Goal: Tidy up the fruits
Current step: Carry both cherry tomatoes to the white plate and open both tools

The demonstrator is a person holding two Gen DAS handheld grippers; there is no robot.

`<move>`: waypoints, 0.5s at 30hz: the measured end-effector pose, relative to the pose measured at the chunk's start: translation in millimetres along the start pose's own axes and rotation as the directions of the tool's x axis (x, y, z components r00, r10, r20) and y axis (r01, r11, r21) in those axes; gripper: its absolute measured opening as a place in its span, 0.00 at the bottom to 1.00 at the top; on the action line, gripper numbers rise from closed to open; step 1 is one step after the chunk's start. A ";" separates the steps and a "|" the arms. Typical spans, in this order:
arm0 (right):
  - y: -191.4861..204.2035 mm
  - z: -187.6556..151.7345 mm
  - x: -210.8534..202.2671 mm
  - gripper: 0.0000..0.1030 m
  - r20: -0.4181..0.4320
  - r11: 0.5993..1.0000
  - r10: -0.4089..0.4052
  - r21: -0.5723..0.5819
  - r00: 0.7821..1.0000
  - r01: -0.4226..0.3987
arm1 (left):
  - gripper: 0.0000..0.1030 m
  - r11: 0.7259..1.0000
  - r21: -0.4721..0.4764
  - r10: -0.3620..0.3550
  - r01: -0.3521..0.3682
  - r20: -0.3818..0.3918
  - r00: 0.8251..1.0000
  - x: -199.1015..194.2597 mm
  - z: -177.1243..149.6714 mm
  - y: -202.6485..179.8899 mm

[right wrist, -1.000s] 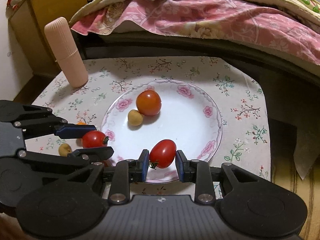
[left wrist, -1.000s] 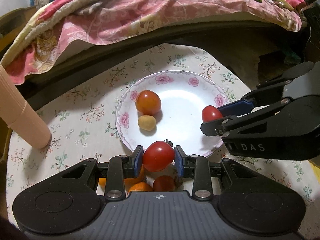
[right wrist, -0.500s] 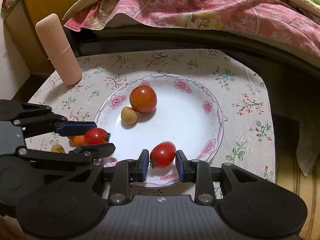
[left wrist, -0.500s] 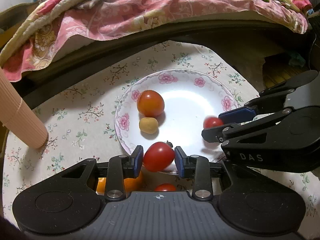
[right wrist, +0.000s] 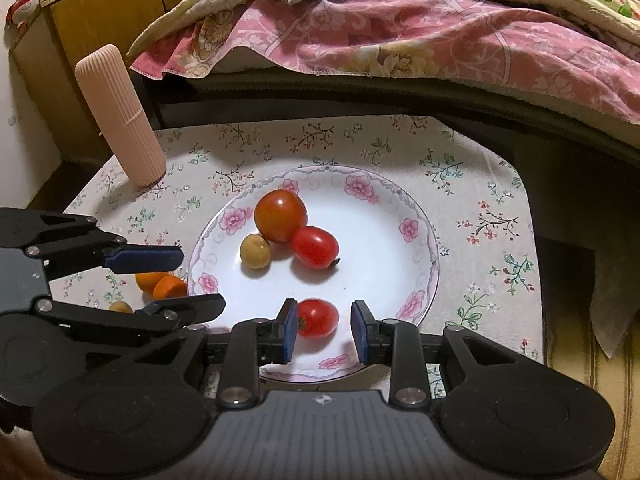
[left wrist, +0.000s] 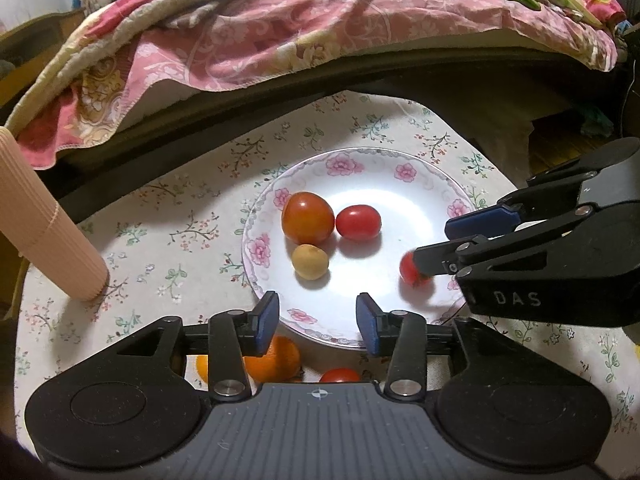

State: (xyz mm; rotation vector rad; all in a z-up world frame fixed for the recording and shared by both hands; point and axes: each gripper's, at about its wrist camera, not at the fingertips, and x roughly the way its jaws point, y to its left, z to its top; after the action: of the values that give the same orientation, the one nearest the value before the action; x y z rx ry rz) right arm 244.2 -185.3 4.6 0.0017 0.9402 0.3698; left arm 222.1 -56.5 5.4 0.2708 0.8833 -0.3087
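A white plate (left wrist: 404,204) with pink flowers holds a large tomato (left wrist: 307,218), a cherry tomato (left wrist: 358,222) touching it and a small tan fruit (left wrist: 310,262). My left gripper (left wrist: 317,322) is open over the plate's near rim, with nothing between its fingers. My right gripper (right wrist: 324,332) is open too. A second cherry tomato (right wrist: 318,317) lies on the plate (right wrist: 380,264) between its pads, close to the left one. In the left wrist view the right gripper (left wrist: 432,244) half hides that tomato (left wrist: 407,268).
Oranges (right wrist: 160,284) and a small tan fruit (right wrist: 120,307) lie on the floral cloth left of the plate, under the left gripper (right wrist: 202,278). Another small tomato (left wrist: 339,376) is beside the oranges (left wrist: 276,360). A pink ribbed cylinder (right wrist: 120,116) stands far left. A bed with pink blankets (right wrist: 400,32) runs behind.
Both grippers have opened. The left one's tomato has dropped onto the plate and rolled against the large tomato. The right one's tomato now rests on the plate between its fingers.
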 end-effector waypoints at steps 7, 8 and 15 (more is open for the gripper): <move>3.2 -0.9 -4.1 0.31 0.009 1.000 0.008 -0.002 1.000 -0.008 | 0.56 1.000 -0.001 0.012 -0.012 0.004 1.000 -7.8 -4.1 6.3; 4.3 -0.6 -5.2 0.31 0.012 1.000 0.010 -0.004 1.000 -0.010 | 0.57 1.000 -0.001 0.013 -0.013 0.006 1.000 -9.5 -4.7 6.9; 17.4 -1.7 -11.2 0.31 0.016 0.998 0.049 -0.027 0.999 -0.049 | 0.60 1.000 0.005 0.024 -0.024 0.011 1.000 -20.9 -12.0 14.1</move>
State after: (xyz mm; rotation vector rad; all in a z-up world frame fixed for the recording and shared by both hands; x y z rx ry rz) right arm 231.5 -172.7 15.2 0.0038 0.9200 0.4267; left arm 206.4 -36.1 16.0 0.2839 0.8680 -0.2900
